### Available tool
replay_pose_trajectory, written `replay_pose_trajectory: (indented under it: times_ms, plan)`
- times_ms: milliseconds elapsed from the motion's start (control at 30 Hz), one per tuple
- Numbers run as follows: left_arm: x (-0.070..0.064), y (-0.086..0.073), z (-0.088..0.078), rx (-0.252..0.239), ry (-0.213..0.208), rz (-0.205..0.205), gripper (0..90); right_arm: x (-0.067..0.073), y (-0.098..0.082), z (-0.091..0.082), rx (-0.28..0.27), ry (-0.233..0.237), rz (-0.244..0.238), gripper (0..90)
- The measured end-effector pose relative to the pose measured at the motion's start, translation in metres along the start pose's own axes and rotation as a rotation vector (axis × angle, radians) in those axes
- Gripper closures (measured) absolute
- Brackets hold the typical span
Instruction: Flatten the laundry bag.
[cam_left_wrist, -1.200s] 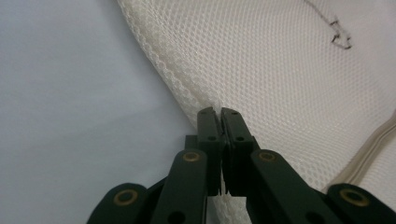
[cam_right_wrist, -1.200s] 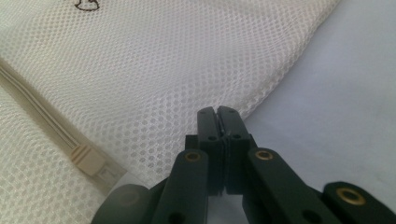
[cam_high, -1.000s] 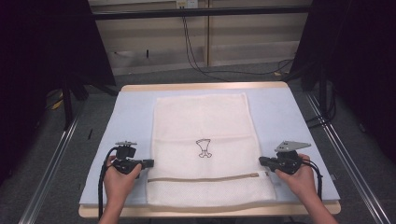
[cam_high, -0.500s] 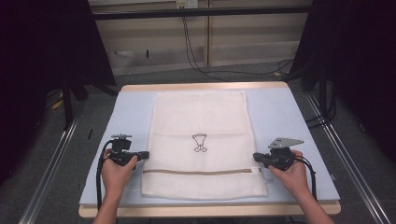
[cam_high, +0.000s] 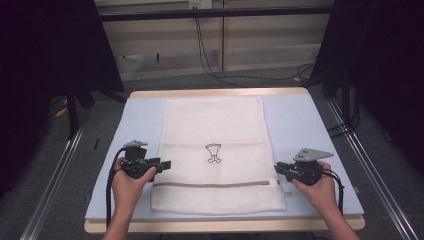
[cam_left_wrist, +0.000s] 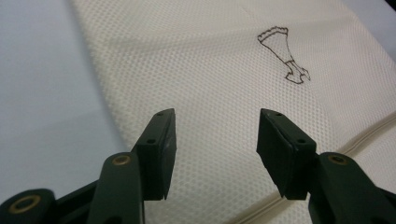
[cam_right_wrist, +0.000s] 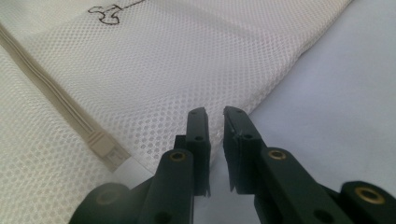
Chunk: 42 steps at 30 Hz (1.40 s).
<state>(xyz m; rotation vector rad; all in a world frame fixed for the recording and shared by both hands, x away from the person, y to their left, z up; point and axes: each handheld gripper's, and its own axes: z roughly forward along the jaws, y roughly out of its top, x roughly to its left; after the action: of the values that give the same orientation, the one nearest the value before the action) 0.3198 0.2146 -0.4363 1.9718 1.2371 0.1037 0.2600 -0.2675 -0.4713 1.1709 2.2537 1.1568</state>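
Zip (cam_high: 215, 184) of mesh bag (cam_high: 215, 130) blurred; its near end indistinct

Cream mesh on pale blue

The mesh bag (cam_high: 215, 150) is cream-white with a fine dotted weave, a small dark outline drawing (cam_high: 213, 153) at the frame's middle and a beige zip band (cam_high: 215, 184) below it. The worktop (cam_high: 300, 125) is pale blue with a light wood edge. Both grippers are black with brass-coloured rivets.

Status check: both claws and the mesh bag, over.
Left claw just opened, nothing between its jaws. Right claw opening a crack at the bag's edge, nothing gripped. Mesh bag flat on the table. Nothing in the way.
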Motion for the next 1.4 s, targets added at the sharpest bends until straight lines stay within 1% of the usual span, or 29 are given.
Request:
replay_pose_trajectory:
  times_ms: [67,100,167,200,300,367,433,467,500,533,567,600,667,700,733,833,900,933,1033,1067,1100,1133,1167,1200,1233,1300,1333,1367,1400]
  plan:
    - [-0.006,0.003,0.004,-0.01,-0.015,0.025,45.3,-0.001,0.0,-0.001,-0.017,-0.003,0.005,84.7]
    - [-0.01,0.004,0.007,-0.011,-0.022,0.023,45.2,-0.001,-0.001,-0.002,-0.024,-0.001,0.004,85.9]
    - [-0.017,0.007,0.012,0.005,-0.038,0.035,46.3,0.001,-0.002,-0.003,-0.029,-0.002,-0.009,90.0]
    - [-0.021,0.007,0.015,0.009,-0.039,0.03,46.2,0.002,-0.003,-0.003,-0.027,-0.002,-0.024,90.0]
    - [-0.032,0.008,0.023,0.039,-0.038,0.059,46.9,0.006,-0.004,-0.007,-0.025,-0.015,-0.053,90.0]
    - [-0.039,0.008,0.027,0.033,-0.056,0.056,48.3,0.008,-0.004,-0.008,-0.034,-0.017,-0.064,90.0]
    - [-0.046,0.009,0.03,0.04,-0.071,0.081,47.7,0.01,-0.004,-0.007,-0.024,-0.019,-0.076,90.0]
    - [-0.05,0.01,0.031,0.034,-0.069,0.09,46.0,0.011,-0.004,-0.007,-0.021,-0.021,-0.08,90.0]
    - [-0.054,0.011,0.032,0.03,-0.076,0.097,44.6,0.012,-0.004,-0.007,-0.013,-0.017,-0.086,90.0]
    - [-0.056,0.012,0.032,0.04,-0.081,0.105,44.4,0.013,-0.005,-0.007,-0.015,-0.022,-0.091,90.0]
    - [-0.06,0.013,0.033,0.04,-0.091,0.098,44.2,0.013,-0.005,-0.008,-0.011,-0.019,-0.095,90.0]
    - [-0.064,0.014,0.035,0.04,-0.096,0.114,43.1,0.013,-0.005,-0.008,-0.005,-0.028,-0.096,90.0]
    - [-0.069,0.016,0.039,0.033,-0.124,0.112,42.8,0.014,-0.006,-0.008,0.003,-0.024,-0.106,90.0]
    - [-0.074,0.017,0.043,0.043,-0.142,0.109,42.8,0.014,-0.007,-0.009,0.003,-0.025,-0.115,90.0]
    - [-0.078,0.017,0.046,0.048,-0.157,0.101,42.9,0.013,-0.007,-0.01,0.003,-0.021,-0.116,90.0]
    - [-0.086,0.017,0.053,0.058,-0.188,0.105,42.9,0.014,-0.007,-0.011,-0.003,-0.017,-0.109,90.0]
    - [-0.092,0.018,0.058,0.066,-0.216,0.096,43.0,0.015,-0.007,-0.011,0.0,-0.013,-0.115,90.0]
    - [-0.095,0.018,0.061,0.079,-0.233,0.083,43.0,0.015,-0.007,-0.011,0.0,-0.015,-0.11,90.0]
    - [-0.104,0.019,0.067,0.088,-0.245,0.083,42.6,0.016,-0.007,-0.01,0.0,-0.012,-0.113,90.0]
    - [-0.105,0.019,0.068,0.091,-0.259,0.078,43.1,0.016,-0.008,-0.01,0.002,-0.006,-0.11,90.0]
    - [-0.107,0.02,0.07,0.088,-0.277,0.085,44.1,0.015,-0.008,-0.01,0.002,-0.003,-0.111,90.0]
    - [-0.11,0.02,0.072,0.084,-0.291,0.072,45.5,0.016,-0.008,-0.01,0.005,-0.003,-0.11,90.0]
    - [-0.113,0.02,0.074,0.096,-0.303,0.057,47.3,0.016,-0.009,-0.01,0.005,-0.006,-0.108,90.0]
    - [-0.115,0.021,0.075,0.106,-0.308,0.054,48.7,0.017,-0.009,-0.01,0.008,-0.008,-0.11,90.0]
    - [-0.118,0.021,0.076,0.114,-0.309,0.039,49.7,0.017,-0.009,-0.011,0.007,-0.005,-0.111,90.0]
    - [-0.123,0.022,0.078,0.115,-0.29,0.038,50.8,0.018,-0.009,-0.013,-0.004,-0.009,-0.109,90.0]
    - [-0.124,0.022,0.079,0.117,-0.289,0.037,51.5,0.018,-0.009,-0.013,-0.008,-0.005,-0.107,90.0]
    - [-0.126,0.022,0.081,0.112,-0.308,0.012,52.2,0.018,-0.009,-0.013,-0.005,-0.003,-0.108,90.0]
    - [-0.127,0.022,0.082,0.121,-0.312,0.013,52.8,0.018,-0.009,-0.014,-0.003,-0.006,-0.109,90.0]
